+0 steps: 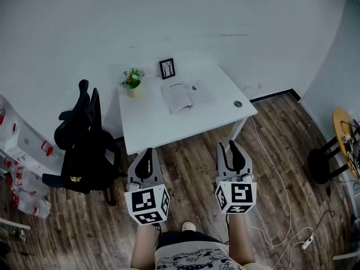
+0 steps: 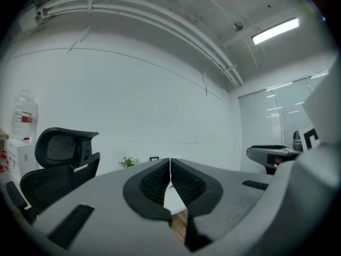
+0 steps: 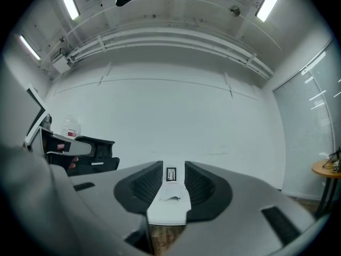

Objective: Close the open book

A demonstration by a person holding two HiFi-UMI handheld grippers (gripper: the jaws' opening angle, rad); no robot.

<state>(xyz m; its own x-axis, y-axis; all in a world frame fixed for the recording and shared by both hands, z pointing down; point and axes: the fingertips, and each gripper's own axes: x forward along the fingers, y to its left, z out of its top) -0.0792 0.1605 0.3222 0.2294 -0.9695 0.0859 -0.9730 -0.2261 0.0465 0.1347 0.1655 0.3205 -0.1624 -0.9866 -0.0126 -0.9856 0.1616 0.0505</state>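
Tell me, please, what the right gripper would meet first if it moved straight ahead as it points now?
Probably the near edge of the white table, with only floor before it. If the right gripper rides higher than the tabletop, the open book comes first; the height is unclear.

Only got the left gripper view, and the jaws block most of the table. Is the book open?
Observer: Yes. In the head view the book lies open and flat on the white table, in front of the picture frame.
Operator: Right gripper state?
Observer: The right gripper has its jaws apart, with nothing between them.
Operator: Is either one at the book?
Observer: No. In the head view the left gripper and the right gripper are at the table's near side, both apart from the book.
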